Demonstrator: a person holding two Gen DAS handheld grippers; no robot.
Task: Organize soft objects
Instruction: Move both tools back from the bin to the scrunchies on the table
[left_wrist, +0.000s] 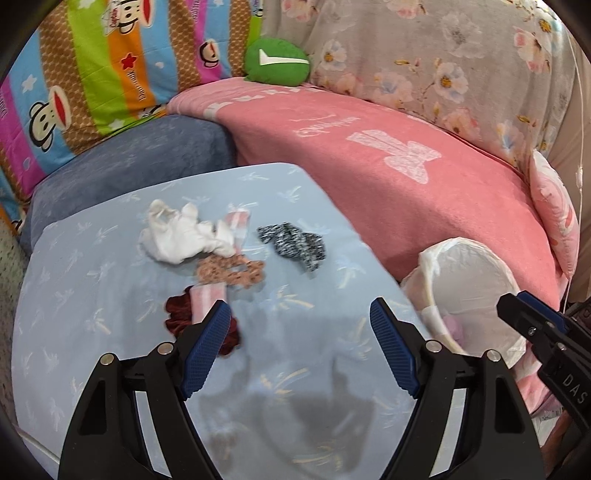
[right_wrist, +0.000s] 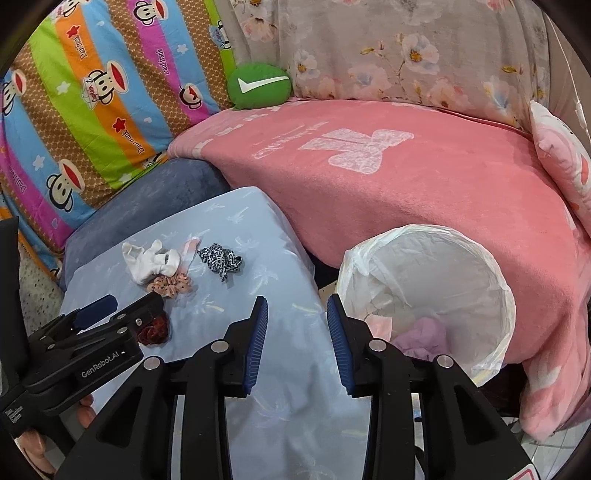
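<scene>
Nearest to me, my left gripper (left_wrist: 299, 325) hangs with jaws wide apart and nothing between them, over a pale blue pillow (left_wrist: 110, 314). Right gripper (right_wrist: 297, 321) has jaws partly apart, empty too, at the pillow's edge beside the bin (right_wrist: 491, 266). I read "GenRobot.AI" on the left gripper's side in the right view, and "DAS" on the right one's body in the left view. On the striped monkey bedding (right_wrist: 96, 96) I make out "Captain" and what looks like "Daul frank"; the pink blanket (left_wrist: 406, 184) carries white lettering I cannot read.

Soft things lie bunched on the pillow: a white sock (left_wrist: 177, 236), a pink striped sock (left_wrist: 210, 299) partly under the others, a peach spotted scrunchie (left_wrist: 232, 273), a black-and-white scrunchie (left_wrist: 295, 240) slightly apart, and a dark red scrunchie (left_wrist: 177, 314) just behind my left finger. In the white-lined bin sits something lilac (right_wrist: 424, 332). A green cushion (left_wrist: 277, 59) with a white tick rests at the back, against the floral bedding (left_wrist: 443, 66).
</scene>
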